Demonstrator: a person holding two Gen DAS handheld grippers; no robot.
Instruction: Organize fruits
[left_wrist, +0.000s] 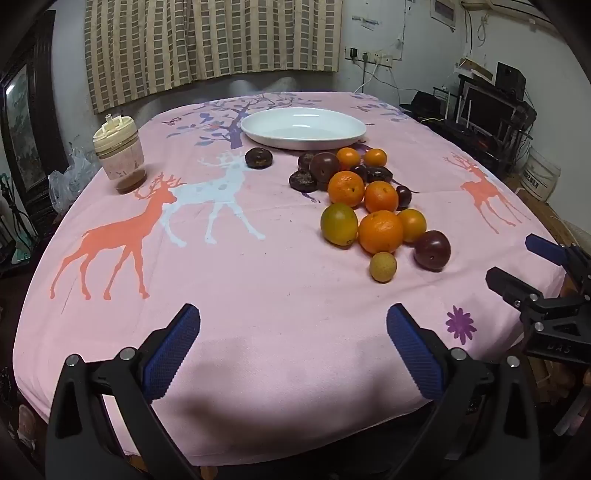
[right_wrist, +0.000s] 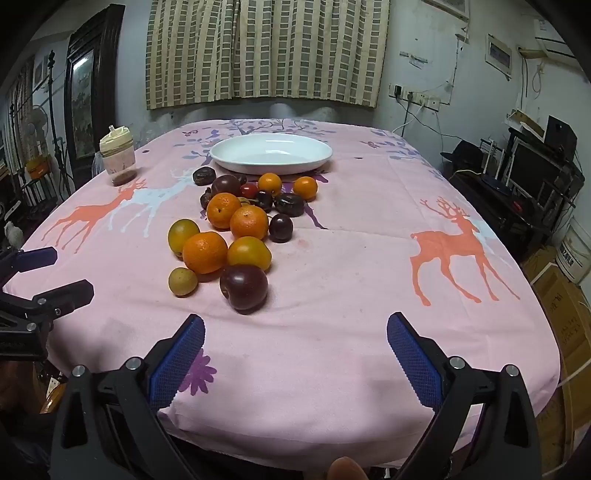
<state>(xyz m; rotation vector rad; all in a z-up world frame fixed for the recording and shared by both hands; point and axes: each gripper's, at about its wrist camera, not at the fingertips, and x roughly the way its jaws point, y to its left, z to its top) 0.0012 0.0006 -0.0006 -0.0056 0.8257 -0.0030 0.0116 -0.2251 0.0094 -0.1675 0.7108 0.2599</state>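
**Both grippers wide, fruit loose on the cloth**

Left gripper (left_wrist: 293, 325): jaws spread wide, nothing between them, low centre of its own view, over bare pink tablecloth (left_wrist: 258, 350). It also shows at the left edge of the right wrist view.

Right gripper (right_wrist: 295, 332): likewise wide and empty, bottom centre of its view, over the cloth's near edge. Seen from the left wrist camera it sits at the right edge of the frame.

Fruit pile (left_wrist: 369, 206): centre-right in the left view, centre-left in the right view. Oranges, dark plums, two yellow-green fruits, a few flat dark brown ones, all loose and mostly touching. A dark plum (right_wrist: 243, 286) lies nearest the right gripper; a small yellow fruit (right_wrist: 182, 281) sits just left of it. One dark brown fruit (left_wrist: 259, 158) lies apart, left of the pile.

White plate (left_wrist: 258, 131): upper centre, behind the pile, nothing in it.

Lidded cup (left_wrist: 118, 155): upper left, upright on the cloth.
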